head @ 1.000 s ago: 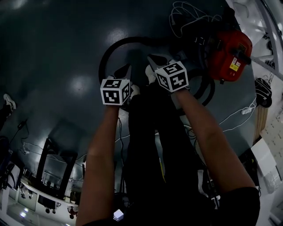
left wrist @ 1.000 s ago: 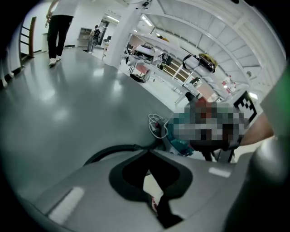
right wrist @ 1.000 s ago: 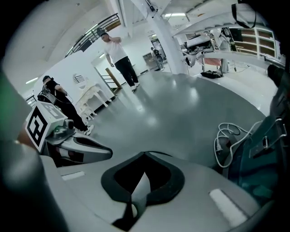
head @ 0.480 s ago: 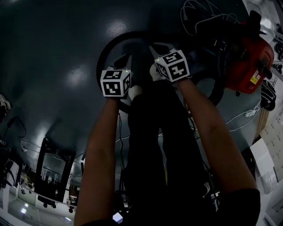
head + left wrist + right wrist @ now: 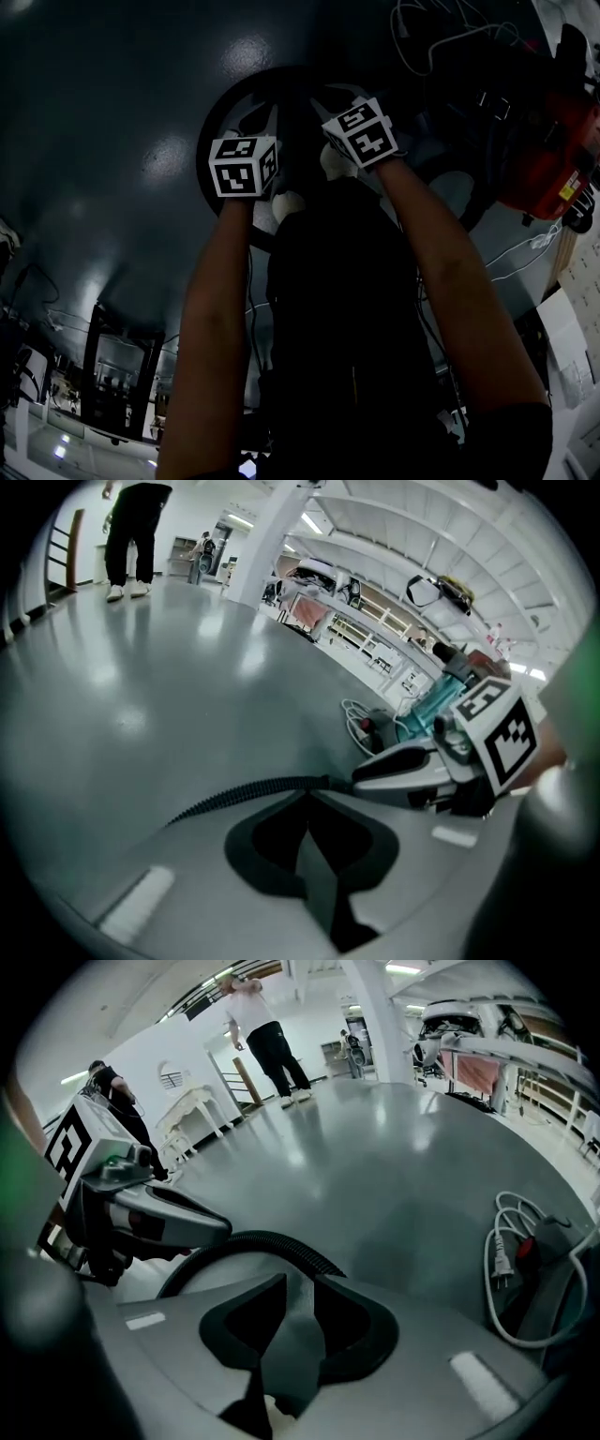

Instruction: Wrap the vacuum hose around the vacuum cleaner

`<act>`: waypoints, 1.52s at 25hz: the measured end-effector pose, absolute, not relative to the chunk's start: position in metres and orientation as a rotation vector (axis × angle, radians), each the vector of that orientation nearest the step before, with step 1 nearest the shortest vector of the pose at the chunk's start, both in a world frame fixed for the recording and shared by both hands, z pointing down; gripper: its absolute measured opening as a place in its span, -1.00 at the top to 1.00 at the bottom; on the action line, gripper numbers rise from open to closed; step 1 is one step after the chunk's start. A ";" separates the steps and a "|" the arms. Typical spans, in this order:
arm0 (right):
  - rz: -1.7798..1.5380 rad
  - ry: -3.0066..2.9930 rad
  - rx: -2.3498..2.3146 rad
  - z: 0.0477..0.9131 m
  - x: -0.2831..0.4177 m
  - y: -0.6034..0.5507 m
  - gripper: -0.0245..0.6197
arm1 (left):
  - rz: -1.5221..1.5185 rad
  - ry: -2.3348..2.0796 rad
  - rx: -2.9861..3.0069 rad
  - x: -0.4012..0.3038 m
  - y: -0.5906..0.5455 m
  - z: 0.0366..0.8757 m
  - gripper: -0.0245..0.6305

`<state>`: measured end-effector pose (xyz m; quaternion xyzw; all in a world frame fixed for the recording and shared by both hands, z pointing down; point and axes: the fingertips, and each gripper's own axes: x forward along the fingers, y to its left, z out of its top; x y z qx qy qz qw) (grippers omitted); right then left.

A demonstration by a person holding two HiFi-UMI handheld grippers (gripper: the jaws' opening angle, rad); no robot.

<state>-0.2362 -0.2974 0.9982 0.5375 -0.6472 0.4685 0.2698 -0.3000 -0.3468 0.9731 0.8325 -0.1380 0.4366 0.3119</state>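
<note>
- Left gripper [image 5: 307, 797]: fingers pressed together, pinching nothing; the black vacuum hose [image 5: 260, 785] lies on the floor [image 5: 141, 696] just beyond their tips.
- Right gripper [image 5: 295, 1283]: fingers have just been opening to a narrow gap with nothing between them; the hose arcs just past their tips.
- The red vacuum cleaner [image 5: 548, 155] sits well to the right of the right fingers.

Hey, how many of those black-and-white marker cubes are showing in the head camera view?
2. The left marker cube is above the person's left arm, over the black hose loop; the right marker cube is beside it, nearer the red vacuum cleaner. None seems hidden.
</note>
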 end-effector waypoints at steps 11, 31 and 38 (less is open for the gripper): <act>1.076 -1.754 1.363 1.060 -0.220 -0.310 0.38 | 1.157 -0.333 2.206 -0.288 -0.347 1.028 0.68; 0.696 -1.813 0.868 1.100 -0.247 -0.332 0.25 | 1.123 -0.348 2.191 -0.312 -0.353 1.053 0.64; 0.663 -1.803 0.798 1.108 -0.246 -0.337 0.25 | 1.126 -0.338 2.182 -0.317 -0.356 1.060 0.64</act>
